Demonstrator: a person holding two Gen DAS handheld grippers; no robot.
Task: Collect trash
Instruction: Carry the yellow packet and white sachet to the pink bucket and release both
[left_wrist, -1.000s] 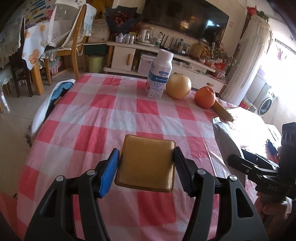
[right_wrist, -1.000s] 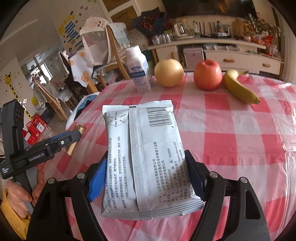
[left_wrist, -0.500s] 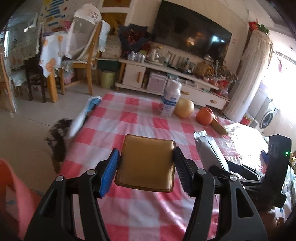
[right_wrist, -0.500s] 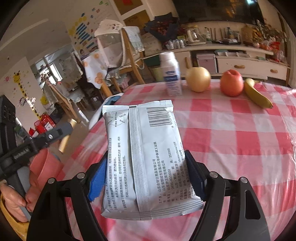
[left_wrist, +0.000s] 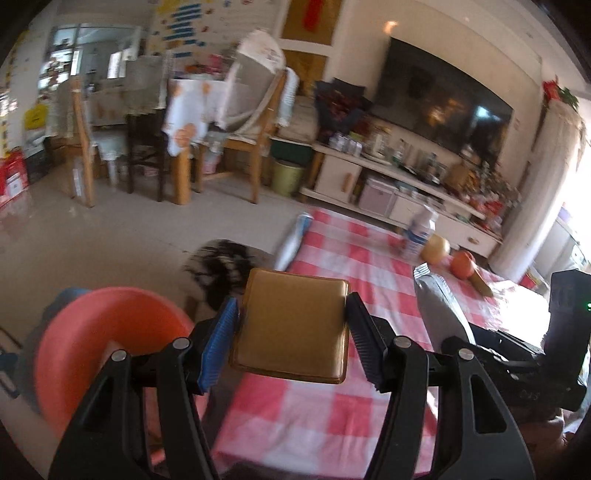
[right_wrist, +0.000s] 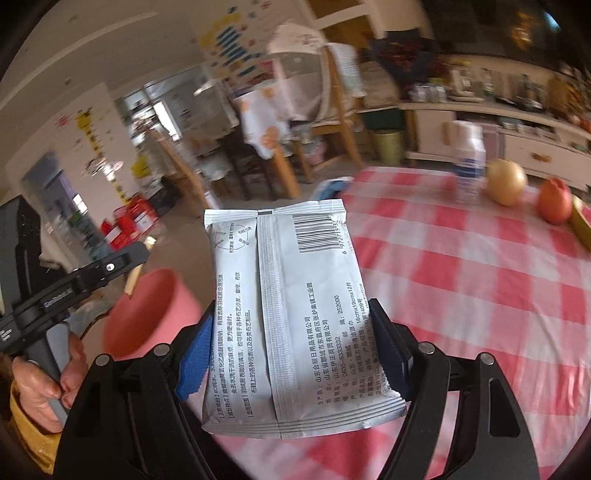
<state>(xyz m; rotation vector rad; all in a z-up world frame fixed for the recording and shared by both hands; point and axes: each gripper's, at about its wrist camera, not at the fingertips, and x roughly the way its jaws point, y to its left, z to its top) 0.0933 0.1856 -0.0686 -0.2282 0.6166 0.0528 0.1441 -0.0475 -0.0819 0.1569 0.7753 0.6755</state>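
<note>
My left gripper (left_wrist: 291, 328) is shut on a flat gold packet (left_wrist: 291, 325), held above the table's near left corner. A pink bin (left_wrist: 103, 339) stands on the floor just left of it. My right gripper (right_wrist: 291, 354) is shut on a silver wipes packet (right_wrist: 284, 306) with a barcode and printed text, held over the table edge. The same pink bin (right_wrist: 151, 314) shows lower left of it, with the left gripper (right_wrist: 136, 258) above the bin's rim. The silver packet (left_wrist: 439, 306) appears right of the gold one.
The red-and-white checked table (right_wrist: 480, 288) carries a white bottle (right_wrist: 467, 162), a yellow pear (right_wrist: 506, 181), a red apple (right_wrist: 554, 199) and a banana (right_wrist: 581, 225) at its far side. A dark fluffy thing (left_wrist: 218, 266) lies on the floor. Wooden chairs (left_wrist: 258, 147) stand behind.
Both grippers have swung left and pulled back from the table, each still holding its packet. The pink bin has come into view beside the table.
</note>
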